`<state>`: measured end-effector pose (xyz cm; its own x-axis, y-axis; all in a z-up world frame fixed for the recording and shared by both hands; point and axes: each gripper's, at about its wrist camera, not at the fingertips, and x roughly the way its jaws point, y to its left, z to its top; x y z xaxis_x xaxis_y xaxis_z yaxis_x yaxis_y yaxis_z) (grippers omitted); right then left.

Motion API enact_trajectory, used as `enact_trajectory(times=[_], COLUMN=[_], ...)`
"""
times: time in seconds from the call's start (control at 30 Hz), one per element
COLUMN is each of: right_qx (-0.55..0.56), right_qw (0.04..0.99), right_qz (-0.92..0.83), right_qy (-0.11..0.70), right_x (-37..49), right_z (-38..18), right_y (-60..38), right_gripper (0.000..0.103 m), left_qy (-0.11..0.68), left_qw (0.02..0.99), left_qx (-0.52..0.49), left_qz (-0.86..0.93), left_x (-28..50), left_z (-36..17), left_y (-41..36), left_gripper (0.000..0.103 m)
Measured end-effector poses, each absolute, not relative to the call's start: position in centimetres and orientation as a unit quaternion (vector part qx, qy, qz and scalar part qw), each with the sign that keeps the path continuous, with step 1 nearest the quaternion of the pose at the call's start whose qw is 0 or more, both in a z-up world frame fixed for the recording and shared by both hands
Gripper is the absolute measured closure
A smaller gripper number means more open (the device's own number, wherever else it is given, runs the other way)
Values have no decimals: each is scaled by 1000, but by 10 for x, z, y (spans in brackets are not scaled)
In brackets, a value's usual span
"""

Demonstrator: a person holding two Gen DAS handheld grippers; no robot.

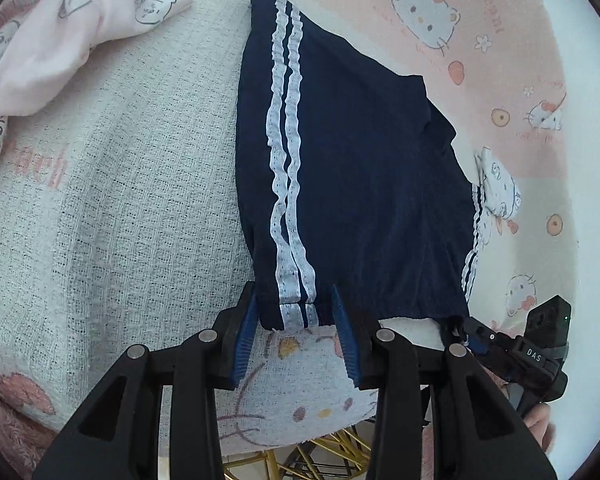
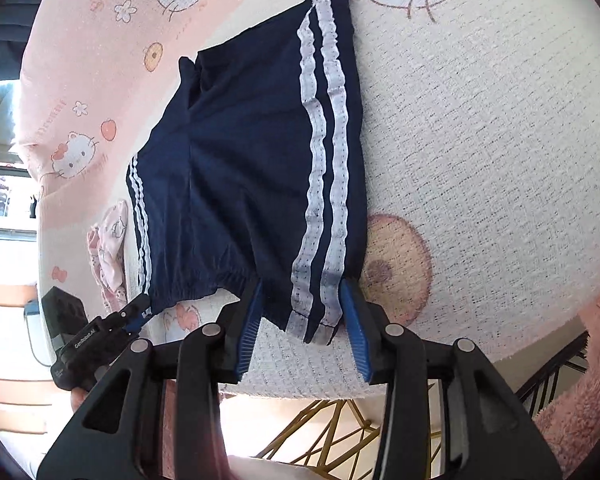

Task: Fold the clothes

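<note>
The navy blue shorts with two white mesh side stripes (image 1: 352, 168) are seen in the left wrist view spread on a cream waffle-weave blanket with cartoon cat prints (image 1: 112, 208), waistband at the near edge. The left gripper (image 1: 296, 332) is set partly open around the striped waistband corner; whether its blue pads (image 1: 244, 340) press the cloth cannot be told. A crumpled pink printed garment (image 1: 60, 40) lies well apart.

In the right wrist view, the right gripper (image 2: 302, 334) is likewise set partly open around the opposite striped corner, grip unclear. The shorts are laid out flat but unfolded; all folding is judged still to be done.
</note>
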<state>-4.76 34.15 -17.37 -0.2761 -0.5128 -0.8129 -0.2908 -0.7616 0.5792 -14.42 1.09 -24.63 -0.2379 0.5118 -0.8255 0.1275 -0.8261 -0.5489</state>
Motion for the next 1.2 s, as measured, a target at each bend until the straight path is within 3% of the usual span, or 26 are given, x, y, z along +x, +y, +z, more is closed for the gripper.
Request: enact_trajectory(times=[0.17, 0.27, 0.6, 0.9, 1.2], right_qx=[599, 600, 629, 587, 588], right_qw=[108, 107, 91, 97, 83], right_qz=[-714, -719, -719, -696, -699], right_qy=[-347, -335, -280, -402, -399], right_x=[-43, -44, -35, -38, -36], right_z=[-176, -175, -174, -188, -191], right_y=[336, 331, 316, 343, 343], right_gripper=[70, 70, 66, 63, 64], left_qy=[-308, -291, -272, -261, -260], left_qw=[143, 135, 107, 122, 126], left_qx=[-598, -597, -592, -590, -594], left_qz=[726, 736, 750, 754, 751], left_x=[-148, -149, -152, -150, -154], left_z=[-252, -248, -249, -249, -252], left_y=[8, 11, 9, 16, 18], left_gripper=[65, 71, 70, 70, 70])
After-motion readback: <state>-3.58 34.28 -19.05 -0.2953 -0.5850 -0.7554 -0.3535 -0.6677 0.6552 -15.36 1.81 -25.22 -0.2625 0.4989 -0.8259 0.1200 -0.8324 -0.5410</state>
